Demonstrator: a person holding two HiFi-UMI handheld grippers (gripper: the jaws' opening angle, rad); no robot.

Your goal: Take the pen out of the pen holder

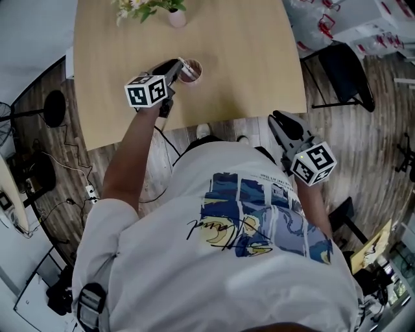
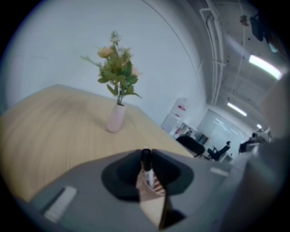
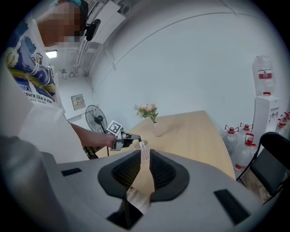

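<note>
A striped pen holder (image 1: pixel 190 71) stands near the front edge of the wooden table (image 1: pixel 253 58). My left gripper (image 1: pixel 183 65) reaches it from the left. In the left gripper view its jaws (image 2: pixel 146 154) close on the black-capped pen (image 2: pixel 147 168) that sticks up out of the pen holder (image 2: pixel 155 186). My right gripper (image 1: pixel 280 120) hangs off the table's front right corner, jaws a little apart with nothing between them (image 3: pixel 145 156). The right gripper view shows the pen holder (image 3: pixel 143 146) and the left gripper (image 3: pixel 129 137) far ahead.
A pink vase of flowers (image 1: pixel 176 16) stands at the table's far side. A black chair (image 1: pixel 347 74) is to the right and a standing fan (image 1: pixel 53 107) to the left. Cables lie on the wooden floor (image 1: pixel 78 175). Water bottles (image 3: pixel 244 136) stand by the wall.
</note>
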